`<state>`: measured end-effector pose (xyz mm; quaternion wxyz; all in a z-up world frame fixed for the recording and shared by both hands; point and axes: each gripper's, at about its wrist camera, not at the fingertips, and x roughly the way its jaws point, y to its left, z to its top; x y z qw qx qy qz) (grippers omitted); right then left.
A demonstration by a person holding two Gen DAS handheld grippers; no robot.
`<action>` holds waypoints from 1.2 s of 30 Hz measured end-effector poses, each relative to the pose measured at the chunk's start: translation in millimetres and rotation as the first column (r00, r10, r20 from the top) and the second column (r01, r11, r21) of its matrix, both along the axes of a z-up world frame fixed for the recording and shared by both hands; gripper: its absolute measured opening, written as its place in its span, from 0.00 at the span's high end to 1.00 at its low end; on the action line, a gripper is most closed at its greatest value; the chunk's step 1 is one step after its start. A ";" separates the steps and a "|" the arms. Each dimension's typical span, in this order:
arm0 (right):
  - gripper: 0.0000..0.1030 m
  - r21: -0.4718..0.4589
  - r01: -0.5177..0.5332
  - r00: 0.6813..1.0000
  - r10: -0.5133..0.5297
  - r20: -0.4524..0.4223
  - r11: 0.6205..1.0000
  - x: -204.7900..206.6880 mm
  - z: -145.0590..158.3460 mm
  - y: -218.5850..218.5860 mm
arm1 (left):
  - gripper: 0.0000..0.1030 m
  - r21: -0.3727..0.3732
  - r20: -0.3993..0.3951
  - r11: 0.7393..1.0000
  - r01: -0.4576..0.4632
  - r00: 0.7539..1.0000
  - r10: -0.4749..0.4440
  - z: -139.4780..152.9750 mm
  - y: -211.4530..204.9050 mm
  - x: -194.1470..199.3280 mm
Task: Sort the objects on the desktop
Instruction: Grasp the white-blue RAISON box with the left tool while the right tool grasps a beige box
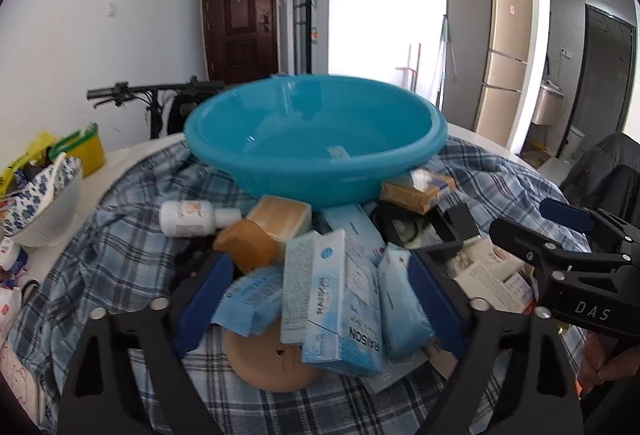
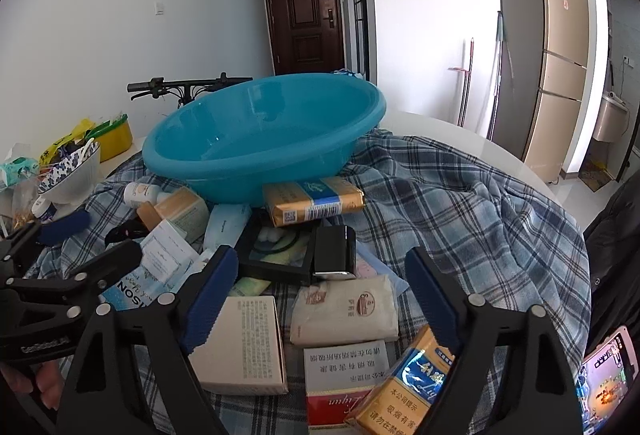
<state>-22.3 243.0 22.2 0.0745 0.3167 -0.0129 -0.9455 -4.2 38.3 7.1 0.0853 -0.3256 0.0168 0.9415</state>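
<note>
A blue plastic basin point(image 1: 316, 139) stands empty at the back of a plaid cloth point(image 1: 120, 255), also in the right wrist view point(image 2: 260, 139). In front of it lies a pile of boxes and packets. My left gripper point(image 1: 316, 299) is open, its fingers either side of a light blue Raison box point(image 1: 344, 311) and blue packets. My right gripper point(image 2: 320, 291) is open over a beige packet point(image 2: 344, 311), a white box point(image 2: 244, 347) and a gold cigarette pack point(image 2: 400, 387). A gold carton point(image 2: 316, 203) leans against the basin.
A white bottle point(image 1: 192, 217) and an orange soap box point(image 1: 248, 247) lie left of the pile. A patterned bowl point(image 1: 44, 203) and yellow bags point(image 1: 84, 147) stand at the far left. A black case point(image 2: 280, 251) lies mid-pile. A phone point(image 2: 604, 375) shows at right.
</note>
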 end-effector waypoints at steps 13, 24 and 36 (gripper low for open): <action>0.20 -0.016 -0.002 1.000 0.001 -0.008 1.000 10.7 -1.0 12.0 | 0.68 0.109 0.102 0.992 0.058 0.992 -0.070 -17.3 -2.3 -8.4; 0.26 -0.016 -0.017 1.000 0.017 -0.001 1.000 13.7 -1.9 9.8 | 0.77 0.079 0.101 0.992 0.099 0.989 -0.107 -15.4 14.8 -2.0; 0.26 -0.009 -0.138 0.990 0.138 0.031 0.990 20.4 -13.8 -27.2 | 0.77 0.067 0.120 0.994 0.082 0.989 -0.089 -22.8 9.5 -5.1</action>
